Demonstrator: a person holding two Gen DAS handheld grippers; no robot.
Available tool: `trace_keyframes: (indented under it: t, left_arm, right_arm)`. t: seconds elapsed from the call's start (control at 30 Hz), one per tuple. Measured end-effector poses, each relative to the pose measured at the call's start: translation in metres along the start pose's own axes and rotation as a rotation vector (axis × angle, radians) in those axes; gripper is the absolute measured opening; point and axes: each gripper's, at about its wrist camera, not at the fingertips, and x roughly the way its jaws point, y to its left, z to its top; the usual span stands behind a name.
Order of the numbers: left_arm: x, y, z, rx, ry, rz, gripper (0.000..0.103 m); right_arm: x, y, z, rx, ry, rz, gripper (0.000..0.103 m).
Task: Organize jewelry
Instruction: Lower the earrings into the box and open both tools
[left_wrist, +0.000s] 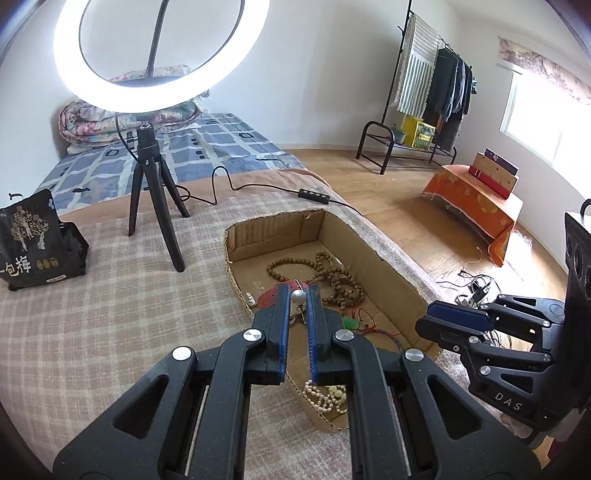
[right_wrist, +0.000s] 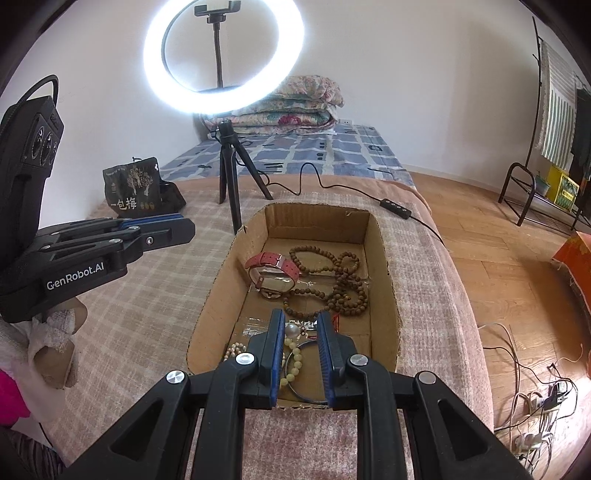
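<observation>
Right gripper (right_wrist: 301, 328) hovers over the near end of the cardboard box (right_wrist: 389, 295), jaws parted around a pearl earring (right_wrist: 291, 329) without clamping it. Left gripper (left_wrist: 298, 295) likewise stands open, empty. Further in lie a red-strapped watch (right_wrist: 273, 271) and wooden bead strands (right_wrist: 341, 280).

Left hand-held gripper (left_wrist: 298, 295): matte black plastic linkage arms, round silver screw heads at the pivots, blue ribbed pads (left_wrist: 282, 325) lining both fingers; white "GenRobot.AI" lettering on its side. Right hand-held gripper (right_wrist: 301, 325): identical black body, silver screws, blue pads (right_wrist: 325, 354); white "DAS" marking, black cable looping from its housing.
</observation>
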Motion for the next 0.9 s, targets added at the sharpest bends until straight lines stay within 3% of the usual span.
trace_keyframes:
  t: [0.53, 0.77, 0.83, 0.9]
  left_arm:
    - [0.023, -0.013, 0.007, 0.019, 0.004, 0.005, 0.007]
    - [0.023, -0.015, 0.01, 0.017, -0.005, 0.015, 0.007]
    - [0.022, -0.016, 0.009, 0.022, -0.003, 0.019, 0.007]
    - [0.022, -0.016, 0.009, 0.021, -0.004, 0.019, 0.008]
  right_arm:
    - [0.023, -0.014, -0.003, 0.03, 0.018, 0.026, 0.017]
    - [0.022, -0.014, -0.007, 0.04, 0.019, 0.03, 0.033]
    - [0.022, -0.013, -0.007, 0.042, 0.018, 0.025, 0.042]
    - [0.02, -0.014, -0.009, 0.045, 0.011, 0.019, 0.058]
